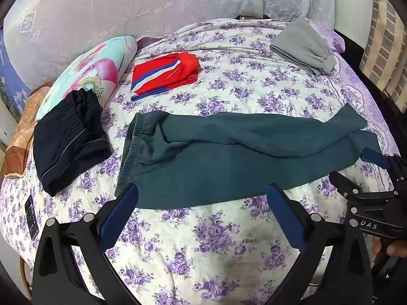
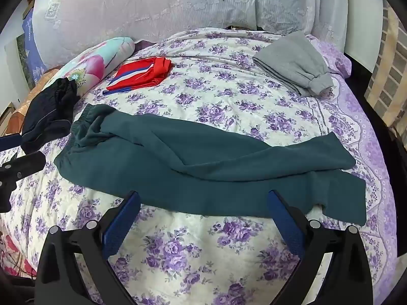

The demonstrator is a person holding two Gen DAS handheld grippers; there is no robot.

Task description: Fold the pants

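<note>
Dark teal pants point(image 1: 216, 157) lie sideways on the floral bedspread, waistband at the left, legs stretched to the right, one leg folded over the other. They also show in the right wrist view point(image 2: 203, 167). My left gripper point(image 1: 202, 195) is open and empty, just above the pants' near edge by the waistband. My right gripper point(image 2: 203, 202) is open and empty, at the near edge over the legs. The right gripper also shows at the right edge of the left wrist view point(image 1: 376, 178).
Folded dark navy pants point(image 1: 68, 142) lie at the left by a floral pillow point(image 1: 89, 76). Folded red striped shorts point(image 1: 165, 76) lie behind the teal pants. Folded grey sweatpants point(image 1: 305, 48) lie at the back right. A padded headboard point(image 1: 127, 12) stands behind the bed.
</note>
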